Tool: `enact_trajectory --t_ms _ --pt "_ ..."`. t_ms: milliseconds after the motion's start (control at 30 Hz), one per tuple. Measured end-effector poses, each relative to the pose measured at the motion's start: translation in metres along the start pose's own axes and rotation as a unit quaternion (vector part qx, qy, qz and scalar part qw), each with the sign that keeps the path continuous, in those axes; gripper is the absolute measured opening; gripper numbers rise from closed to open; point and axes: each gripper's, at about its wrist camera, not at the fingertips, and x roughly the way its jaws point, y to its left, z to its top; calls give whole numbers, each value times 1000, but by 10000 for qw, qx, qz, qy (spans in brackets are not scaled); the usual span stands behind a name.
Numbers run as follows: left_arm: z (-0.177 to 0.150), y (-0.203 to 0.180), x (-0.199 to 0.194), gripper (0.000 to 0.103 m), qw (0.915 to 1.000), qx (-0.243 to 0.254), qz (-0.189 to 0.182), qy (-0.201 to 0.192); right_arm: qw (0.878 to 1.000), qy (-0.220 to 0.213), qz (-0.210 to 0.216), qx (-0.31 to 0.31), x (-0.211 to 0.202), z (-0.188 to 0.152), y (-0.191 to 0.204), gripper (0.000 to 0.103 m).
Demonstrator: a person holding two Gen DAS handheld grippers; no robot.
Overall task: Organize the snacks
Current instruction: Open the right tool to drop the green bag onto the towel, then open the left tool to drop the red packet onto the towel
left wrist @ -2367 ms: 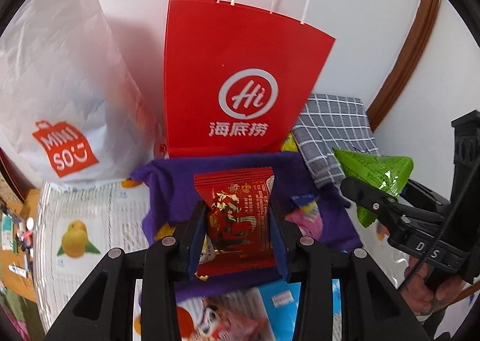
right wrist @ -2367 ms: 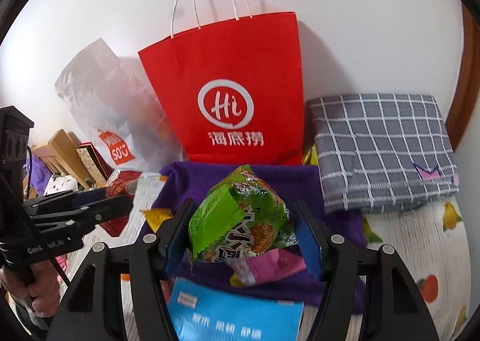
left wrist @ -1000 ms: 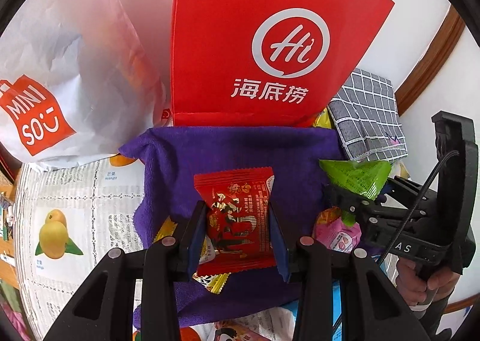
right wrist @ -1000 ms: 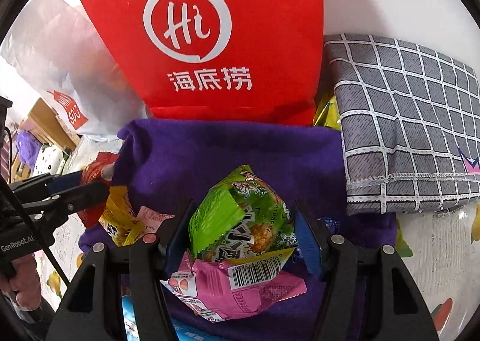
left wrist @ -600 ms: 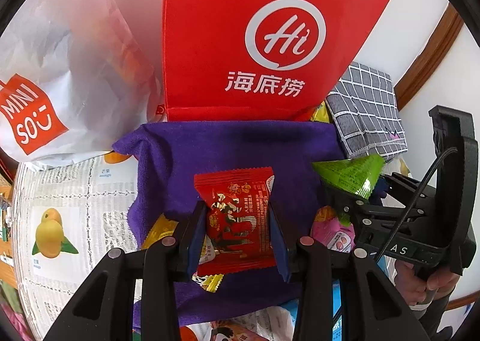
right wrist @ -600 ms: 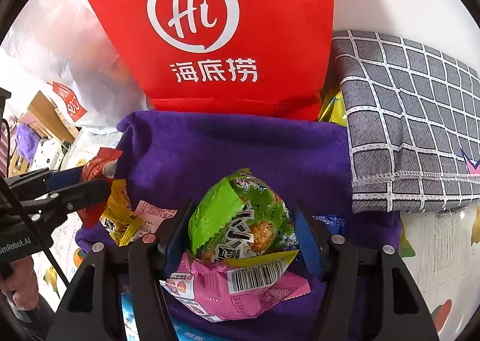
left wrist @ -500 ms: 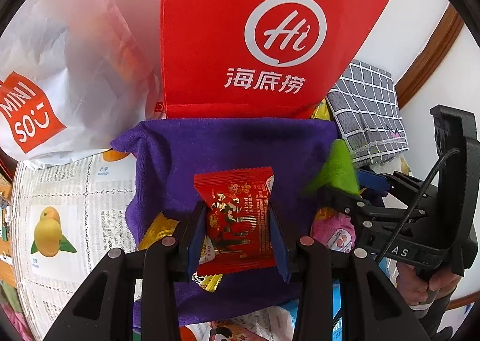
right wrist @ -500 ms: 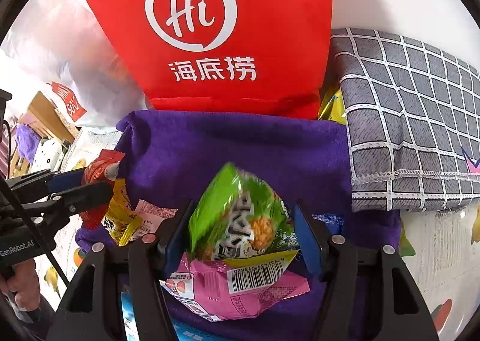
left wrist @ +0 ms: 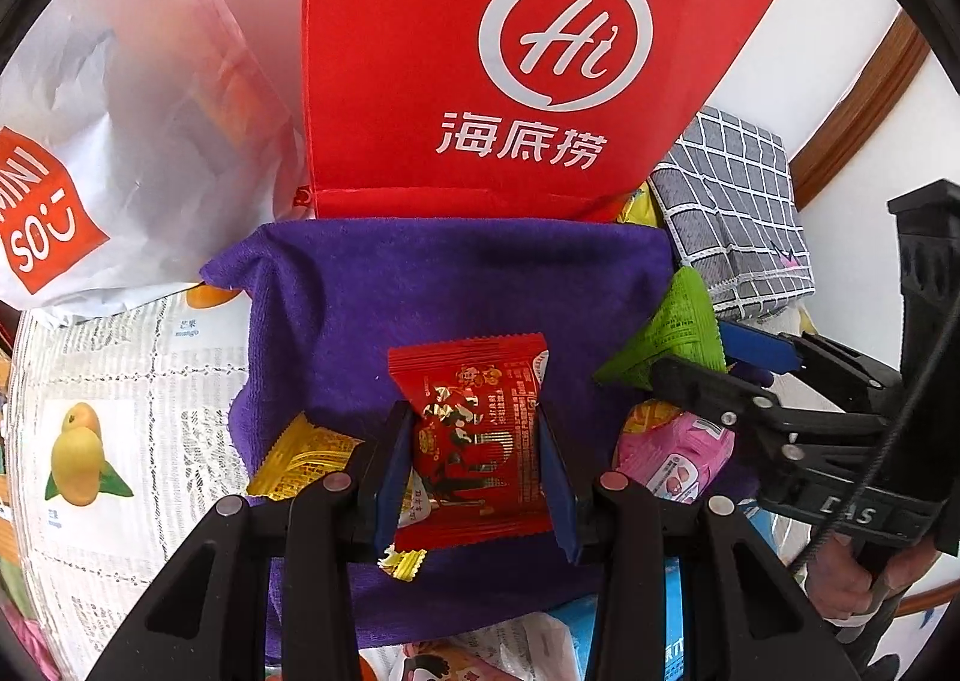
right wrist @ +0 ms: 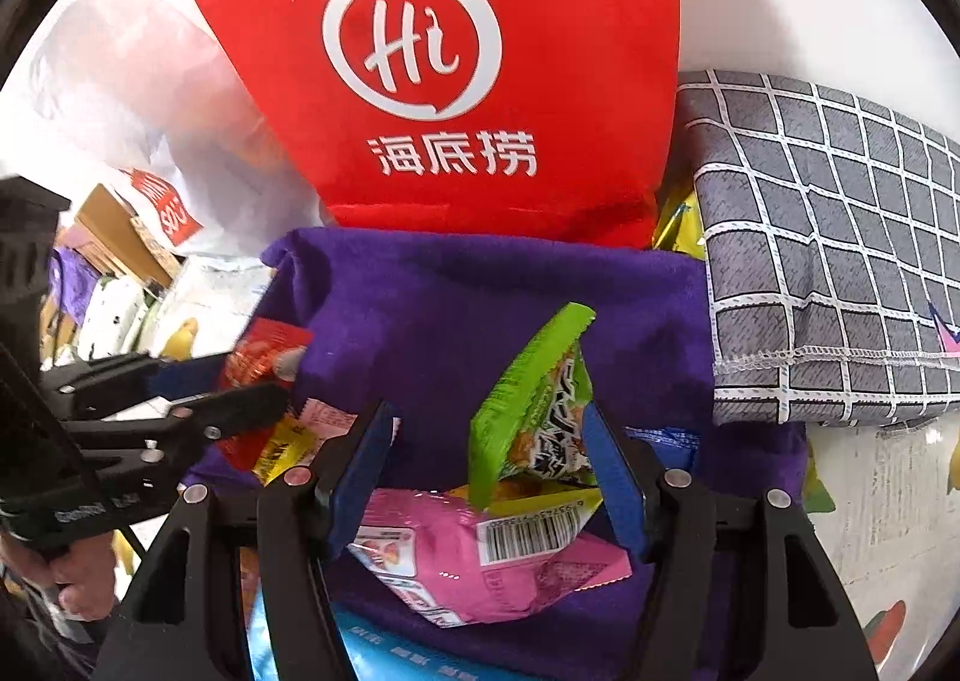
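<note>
Purple towel point(left wrist: 456, 285) below: left fingers point(left wrist: 384, 459) pinch red packet point(left wrist: 480, 441); right fingers point(right wrist: 612, 477) spread, green packet point(right wrist: 534, 417) between.

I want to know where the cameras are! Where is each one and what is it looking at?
Left wrist view: sits on the left gripper, looking down its fingers at the red packet it pinches, over the purple cloth; the right gripper and a hand show.
Right wrist view: sits on the right gripper, looking at the green packet between its fingers; the left gripper shows.
Both show the red bag, purple cloth and checked cloth.
</note>
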Motion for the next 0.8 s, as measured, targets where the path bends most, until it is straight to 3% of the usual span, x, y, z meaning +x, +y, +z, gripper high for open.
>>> enact_trajectory --t_ms 333,533,633,700,800 --pt "1 -4 5 39 9999 -6 -111 -6 9995 -270 -37 -127 -17 0 6 77" --pt "2 -7 8 40 9997 -33 -230 21 9996 -247 -56 -96 -18 0 4 77" --pt "4 -7 7 51 9995 -58 -319 -9 9996 -273 -52 -70 -20 0 3 77" --pt "4 -10 4 64 9996 16 -264 -75 9995 -294 -55 -64 -23 0 2 77" --pt "3 -13 -3 68 9997 84 -143 -206 9994 -350 -53 -40 -27 0 0 77"
